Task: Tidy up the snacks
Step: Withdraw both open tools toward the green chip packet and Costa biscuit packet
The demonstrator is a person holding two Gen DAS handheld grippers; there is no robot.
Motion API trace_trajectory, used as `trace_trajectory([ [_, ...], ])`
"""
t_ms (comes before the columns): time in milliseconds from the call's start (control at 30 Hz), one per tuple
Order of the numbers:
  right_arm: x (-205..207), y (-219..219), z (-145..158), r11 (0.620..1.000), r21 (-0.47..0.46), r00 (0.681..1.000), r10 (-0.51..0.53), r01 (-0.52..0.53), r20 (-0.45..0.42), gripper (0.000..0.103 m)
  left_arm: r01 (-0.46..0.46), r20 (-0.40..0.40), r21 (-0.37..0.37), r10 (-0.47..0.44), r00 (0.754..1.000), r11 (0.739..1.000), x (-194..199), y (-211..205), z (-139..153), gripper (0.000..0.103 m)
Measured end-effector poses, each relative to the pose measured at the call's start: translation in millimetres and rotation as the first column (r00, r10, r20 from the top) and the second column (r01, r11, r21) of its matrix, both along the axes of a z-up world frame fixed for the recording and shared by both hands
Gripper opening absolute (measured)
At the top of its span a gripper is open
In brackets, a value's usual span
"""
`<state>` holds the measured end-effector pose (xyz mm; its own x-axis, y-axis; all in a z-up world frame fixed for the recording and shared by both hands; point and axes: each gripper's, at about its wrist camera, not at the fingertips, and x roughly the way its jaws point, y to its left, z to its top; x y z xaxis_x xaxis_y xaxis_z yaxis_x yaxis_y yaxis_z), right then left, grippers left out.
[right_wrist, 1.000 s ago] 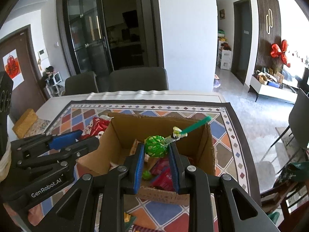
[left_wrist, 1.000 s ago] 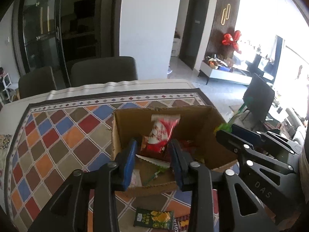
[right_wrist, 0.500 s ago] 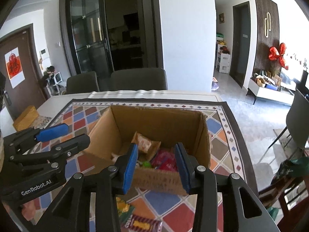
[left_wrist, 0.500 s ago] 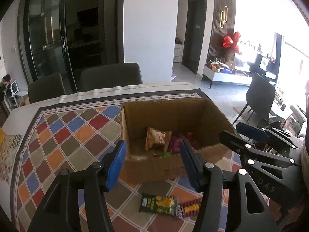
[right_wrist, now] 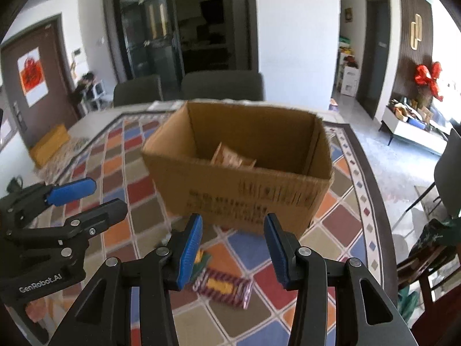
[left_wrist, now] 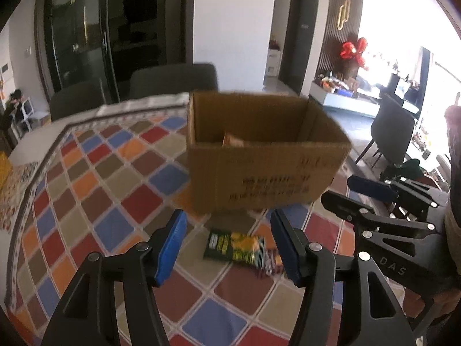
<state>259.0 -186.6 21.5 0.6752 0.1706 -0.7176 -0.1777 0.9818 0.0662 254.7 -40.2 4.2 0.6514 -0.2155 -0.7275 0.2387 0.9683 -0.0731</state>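
An open cardboard box (left_wrist: 268, 173) (right_wrist: 245, 193) stands on the patterned tablecloth, and a tan snack packet (left_wrist: 232, 141) (right_wrist: 230, 157) shows inside it. In front of the box lie a green snack packet (left_wrist: 233, 246) (right_wrist: 201, 259) and a maroon striped packet (left_wrist: 269, 262) (right_wrist: 223, 285). My left gripper (left_wrist: 227, 219) (right_wrist: 106, 196) hovers over the green packet, its jaws opening and holding nothing. My right gripper (right_wrist: 233, 220) (left_wrist: 350, 191) is open above the maroon packet, also with nothing between its fingers.
The checkered tablecloth (left_wrist: 95, 190) covers the table. Two dark chairs (right_wrist: 222, 85) stand behind the far edge and another chair (left_wrist: 391, 127) is off to the right. A yellow object (right_wrist: 49, 147) lies at the table's left end.
The left gripper let go of a red packet and the right of a green lollipop over the box. Both opened and drew back and down to the box's near side.
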Motion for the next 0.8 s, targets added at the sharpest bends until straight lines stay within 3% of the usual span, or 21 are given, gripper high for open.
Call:
trace_trajectory([
  [233,-8.2,11.0,-23.3,0.993,-0.052,0.992,0.102,-0.106,-0.069,0.046,-0.063,-0.085,0.020,0.064,0.994,0.998,-18.2,0.3,-34.4,0.060],
  [367,-9.8,20.6,-37.4,0.970,-0.130,0.975,0.191,-0.205,-0.114,0.046,-0.085,-0.127,0.019,0.087,0.988,0.996,-25.5,1.3,-52.0,0.060],
  [633,-22.4,36.0,-73.1,0.874,-0.278,0.914,0.354,-0.399,-0.198,0.049,-0.060,-0.105,0.037,0.063,0.993,0.998,-42.3,-3.3,-73.1,0.062],
  [800,-30.4,40.7,-86.3,0.819,-0.306,0.873,0.438,-0.485,-0.214,0.049,-0.085,-0.131,0.020,0.087,0.988,0.996,-46.5,-6.2,-86.8,0.062],
])
